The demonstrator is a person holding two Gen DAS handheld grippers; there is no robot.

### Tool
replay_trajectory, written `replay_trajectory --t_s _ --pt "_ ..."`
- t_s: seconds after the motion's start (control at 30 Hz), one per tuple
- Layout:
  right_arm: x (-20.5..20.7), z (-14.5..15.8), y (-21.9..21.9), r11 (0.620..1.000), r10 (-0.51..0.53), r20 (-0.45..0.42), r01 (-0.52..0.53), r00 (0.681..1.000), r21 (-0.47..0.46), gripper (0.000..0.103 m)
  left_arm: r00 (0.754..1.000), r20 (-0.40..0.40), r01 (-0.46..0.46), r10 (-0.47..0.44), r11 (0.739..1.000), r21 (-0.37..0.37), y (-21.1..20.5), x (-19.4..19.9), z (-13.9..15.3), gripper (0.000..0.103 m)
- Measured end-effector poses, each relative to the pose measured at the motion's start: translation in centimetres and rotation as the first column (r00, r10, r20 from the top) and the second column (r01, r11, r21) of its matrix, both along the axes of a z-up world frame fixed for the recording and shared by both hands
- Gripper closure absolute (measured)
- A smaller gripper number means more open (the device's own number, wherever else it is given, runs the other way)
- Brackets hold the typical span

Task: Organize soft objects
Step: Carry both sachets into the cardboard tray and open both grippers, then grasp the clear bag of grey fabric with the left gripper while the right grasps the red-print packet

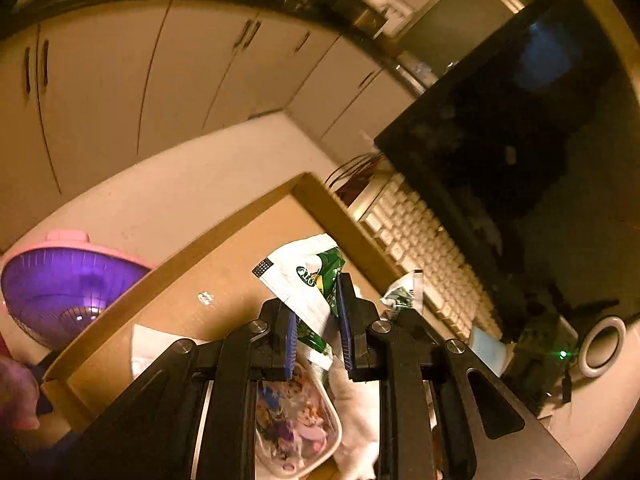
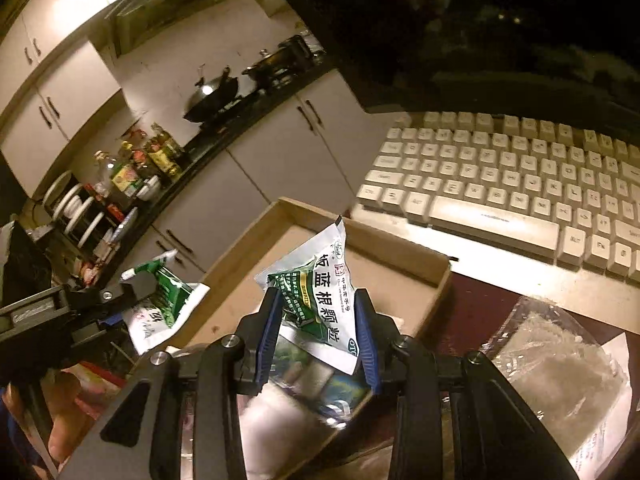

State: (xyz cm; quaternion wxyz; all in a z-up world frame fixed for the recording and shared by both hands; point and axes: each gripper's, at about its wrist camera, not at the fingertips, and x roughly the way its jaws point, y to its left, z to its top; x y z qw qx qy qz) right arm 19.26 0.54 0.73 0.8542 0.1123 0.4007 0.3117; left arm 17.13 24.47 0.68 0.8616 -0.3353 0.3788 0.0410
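Above the shallow cardboard box (image 2: 404,264) on the table, both claws are gripping medicine sachets: the left claw (image 1: 318,320) is clamping a white-and-green sachet (image 1: 308,280) between its blue pads, and the right claw (image 2: 318,336) is pinching a second white-and-green sachet (image 2: 320,296) the same way. Beside the box a white keyboard (image 2: 500,184) is sitting, and a clear plastic bag (image 2: 560,368) is lying near the right claw.

Two green-and-white sachets (image 1: 308,288) (image 2: 320,300) — each held above the cardboard box (image 2: 400,256).
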Motion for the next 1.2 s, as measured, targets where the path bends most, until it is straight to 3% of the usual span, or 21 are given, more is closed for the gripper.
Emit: replay_trajectory --t_s 0.2,0.33,0.43,0.5,0.6,0.7,0.93,1.2 --pt "0.6 -1.0 -0.6 1.000 -0.019 -0.035 0.019 0.999 0.021 0.064 0.995 -0.099 -0.007 0.012 0.999 0.043 -0.4 3.0 -1.7 0.086" --pt "0.5 -1.0 -0.6 0.999 -0.015 -0.038 0.016 0.999 0.033 0.064 0.989 -0.139 -0.036 0.038 0.999 0.017 0.0 3.7 -3.0 0.084" --pt "0.4 -0.9 -1.0 0.998 -0.008 -0.028 0.010 1.000 0.068 0.052 0.990 -0.140 -0.031 0.027 0.999 -0.023 0.2 3.3 -3.3 0.070" --pt "0.3 -0.7 -1.1 0.997 -0.016 -0.019 0.017 1.000 0.078 0.042 0.991 -0.130 -0.035 0.029 0.998 -0.043 0.2 3.0 -3.2 0.052" --pt "0.0 -0.2 -1.4 0.996 -0.009 -0.004 0.009 1.000 0.085 0.041 0.994 -0.103 -0.043 0.042 0.999 -0.011 -0.2 2.5 -2.5 0.047" --pt "-0.2 0.4 -1.5 0.996 0.002 -0.002 -0.002 1.000 0.085 0.040 0.990 -0.132 -0.055 0.058 0.998 0.027 -0.6 1.8 -2.2 0.047" --pt "-0.2 2.0 -2.5 0.984 0.071 -0.032 -0.064 0.997 0.168 0.039 0.998 -0.050 -0.033 0.032 0.999 -0.021 -2.1 -2.7 -0.7 0.047" --pt "-3.0 3.3 -5.7 0.990 0.122 -0.038 -0.119 0.992 0.077 0.039 0.987 0.071 0.138 -0.142 0.989 0.052 -9.6 -7.5 1.3 0.047"
